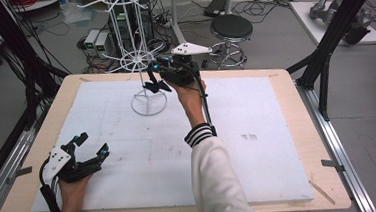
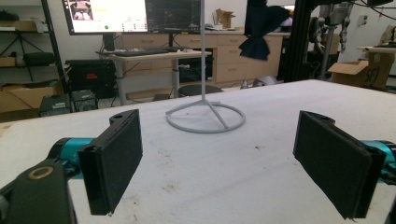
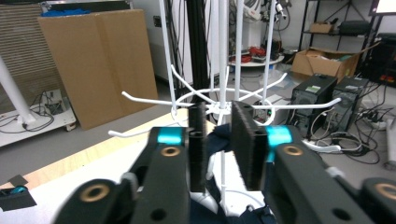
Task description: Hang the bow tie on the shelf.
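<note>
In the high view there are two grippers, one white wire rack (image 1: 139, 49), one dark cloth (image 1: 155, 84) and one white board (image 1: 256, 111) on the wooden table (image 1: 289, 79). The rack stands upright in the upper middle of the frame, its pole vertical and its ring base on the board; two tiers of hooks radiate from the pole. The cloth hangs at the lower tier, just right of the pole, its long axis running downward. The right gripper (image 1: 159, 68) sits at the cloth, pointing left toward the pole, held by a hand in a striped cuff. The left gripper (image 1: 92, 145) rests at lower left on the board, pointing up and right, jaws wide apart and empty. In the left gripper view, its two black pads (image 2: 114, 158) stand far apart at the lower corners; the rack's ring base (image 2: 205, 116) lies at centre and the cloth (image 2: 259, 28) hangs at the upper right, drooping downward. In the right gripper view, the two pads (image 3: 247, 140) stand upright at centre with a narrow gap between them; the cloth (image 3: 217, 140) shows in and below that gap, and the pads do not visibly press it. The rack's pole (image 3: 222, 56) rises behind, hooks spreading left and right.
</note>
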`<state>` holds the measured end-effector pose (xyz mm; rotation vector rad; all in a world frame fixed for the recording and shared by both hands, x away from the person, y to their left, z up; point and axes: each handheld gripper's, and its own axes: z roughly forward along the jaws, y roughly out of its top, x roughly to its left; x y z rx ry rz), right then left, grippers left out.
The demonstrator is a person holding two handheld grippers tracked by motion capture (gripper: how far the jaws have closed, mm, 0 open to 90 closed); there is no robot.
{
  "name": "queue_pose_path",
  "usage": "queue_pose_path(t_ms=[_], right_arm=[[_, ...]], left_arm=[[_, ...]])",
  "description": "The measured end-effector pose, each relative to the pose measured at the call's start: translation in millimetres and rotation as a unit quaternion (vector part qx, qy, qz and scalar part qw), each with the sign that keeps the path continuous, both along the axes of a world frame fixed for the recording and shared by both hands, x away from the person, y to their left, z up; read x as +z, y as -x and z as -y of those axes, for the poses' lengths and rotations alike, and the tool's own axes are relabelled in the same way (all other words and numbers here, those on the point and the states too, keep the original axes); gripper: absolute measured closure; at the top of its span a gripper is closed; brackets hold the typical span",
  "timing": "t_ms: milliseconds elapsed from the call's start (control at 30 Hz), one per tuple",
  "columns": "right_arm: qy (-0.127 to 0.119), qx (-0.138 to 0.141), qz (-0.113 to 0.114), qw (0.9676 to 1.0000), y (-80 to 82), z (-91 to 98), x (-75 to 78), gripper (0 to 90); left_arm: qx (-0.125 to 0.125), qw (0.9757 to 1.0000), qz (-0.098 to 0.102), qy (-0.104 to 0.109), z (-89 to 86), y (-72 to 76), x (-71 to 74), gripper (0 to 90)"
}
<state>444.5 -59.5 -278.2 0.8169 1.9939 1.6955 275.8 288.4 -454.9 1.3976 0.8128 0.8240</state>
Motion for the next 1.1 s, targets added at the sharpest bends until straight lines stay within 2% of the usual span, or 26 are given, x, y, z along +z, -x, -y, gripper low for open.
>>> queue_pose_path(t_ms=[67, 133, 233, 300, 400, 467, 533, 600, 667, 733, 867, 1000, 1100], right_arm=[[0.003, -0.01, 0.008, 0.9999, 4.1, 0.3, 2.6, 50.8], [0.014, -0.032, 0.019, 0.9992, 10.5, 0.5, 5.0, 30.5], [0.025, -0.042, 0.011, 0.9987, 19.2, 4.7, 10.6, 11.3], [0.026, -0.042, 0.011, 0.9987, 27.0, 11.1, 16.0, 10.6], [0.014, -0.043, 0.041, 0.9981, 46.2, 26.2, 19.5, 10.6], [0.028, -0.039, 0.038, 0.9981, 58.0, 39.6, 19.5, 10.6], [0.033, -0.048, 0.051, 0.997, 73.6, 56.6, 16.2, 10.6], [0.038, -0.056, 0.052, 0.9964, 91.0, 76.3, 10.2, 10.7], [0.048, -0.072, 0.059, 0.9945, 109.7, 97.1, 1.4, 10.7], [0.047, -0.09, 0.061, 0.993, 129.4, 118.3, -9.7, 10.7], [0.06, -0.133, 0.077, 0.9863, 161.3, 157.4, -38.1, 10.7], [0.047, -0.153, 0.078, 0.984, 179.5, 188.1, -71.6, 10.7], [0.033, -0.164, 0.079, 0.9827, 187.2, 202.9, -98.2, 10.7]], left_arm=[[0.0, 1.0, -0.001, 0.0, 0.1, -0.1, 0.0, 16.0], [0.0, 1.0, -0.002, 0.001, 0.3, -0.5, 0.0, 16.0], [0.001, 1.0, -0.002, -0.001, 0.4, -0.4, 0.1, 16.0], [0.001, 1.0, -0.002, -0.001, 0.4, -0.4, 0.1, 16.0], [0.001, 1.0, -0.001, -0.002, 0.8, -0.3, 0.1, 16.0], [0.002, 1.0, 0.0, -0.003, 0.8, -0.2, 0.1, 16.0], [0.001, 1.0, 0.0, -0.002, 0.7, 0.0, 0.1, 16.0], [0.0, 1.0, 0.001, -0.001, 0.6, 0.5, 0.0, 16.0], [0.0, 1.0, 0.002, -0.001, 0.2, 0.5, -0.1, 16.0], [0.0, 1.0, 0.002, -0.001, -0.1, 0.6, -0.1, 16.0], [0.0, 1.0, 0.0, -0.001, 0.0, 0.1, 0.1, 16.0], [0.0, 1.0, -0.001, -0.003, 0.2, 0.0, 0.1, 16.0], [0.001, 1.0, 0.001, -0.001, 0.3, 0.3, 0.0, 16.0]])
